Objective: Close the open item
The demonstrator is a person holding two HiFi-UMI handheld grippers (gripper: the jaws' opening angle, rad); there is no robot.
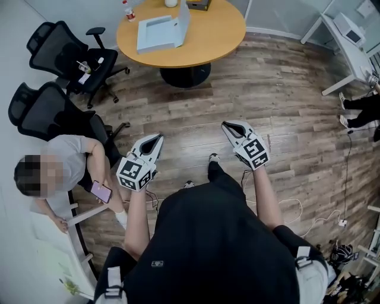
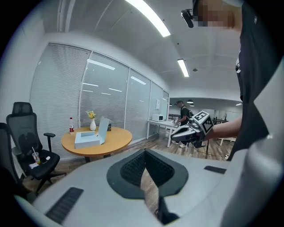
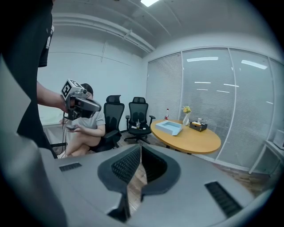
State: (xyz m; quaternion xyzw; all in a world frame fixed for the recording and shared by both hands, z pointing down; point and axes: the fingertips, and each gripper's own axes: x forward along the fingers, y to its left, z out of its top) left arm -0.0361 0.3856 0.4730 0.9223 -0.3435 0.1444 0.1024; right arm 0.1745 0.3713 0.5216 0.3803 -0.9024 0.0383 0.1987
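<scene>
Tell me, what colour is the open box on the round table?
The box is pale blue, clearest in the head view.

wood floor [image 1: 285, 119], round table [image 1: 219, 35], office chairs [image 1: 65, 53]

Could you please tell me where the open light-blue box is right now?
The light-blue box sits on the round wooden table at the top of the head view, toward the table's left side, near the red-capped bottle.
</scene>
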